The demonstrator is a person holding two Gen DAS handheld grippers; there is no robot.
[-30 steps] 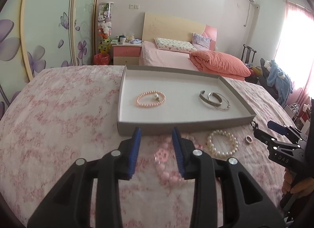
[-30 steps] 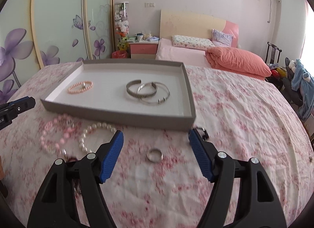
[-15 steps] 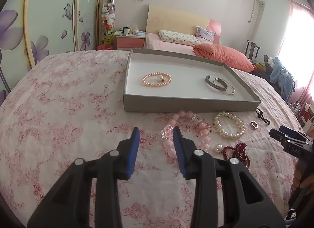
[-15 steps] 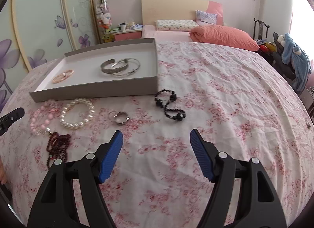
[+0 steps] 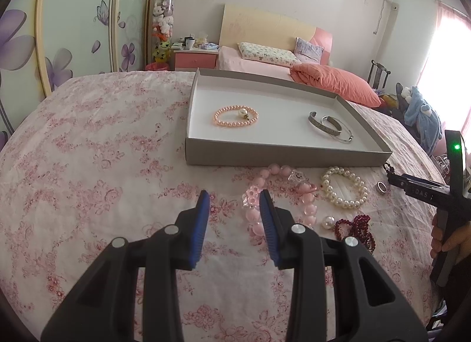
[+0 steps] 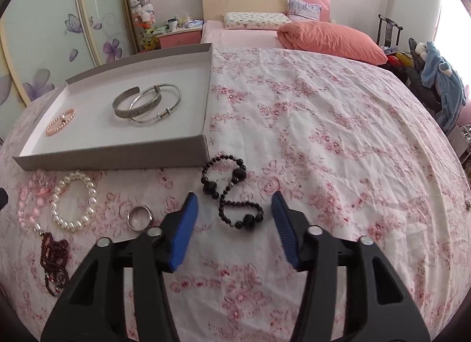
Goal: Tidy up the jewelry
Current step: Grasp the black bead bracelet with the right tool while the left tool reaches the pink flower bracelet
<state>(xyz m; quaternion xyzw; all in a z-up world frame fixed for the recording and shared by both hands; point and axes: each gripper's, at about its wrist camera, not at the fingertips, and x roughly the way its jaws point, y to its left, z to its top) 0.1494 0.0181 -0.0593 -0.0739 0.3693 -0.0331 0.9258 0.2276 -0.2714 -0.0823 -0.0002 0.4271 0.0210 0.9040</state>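
Two beds; floral sheet (image 6: 323,136) underneath jewelry.

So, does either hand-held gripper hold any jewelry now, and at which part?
Nothing is held. The left hand-held gripper is empty; the right hand-held gripper is closing above the black bead bracelet.

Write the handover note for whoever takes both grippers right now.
Left gripper: open, empty, beside the pink bead bracelet.
Right gripper: jaws closing, nothing gripped; the black bead bracelet lies between them on the floral sheet.
Done: peach pearl bracelet and two silver bangles are in the gray tray.
Left, all outside the tray: black, pink, white pearl bracelet, dark red beads, silver ring, loose pearl.
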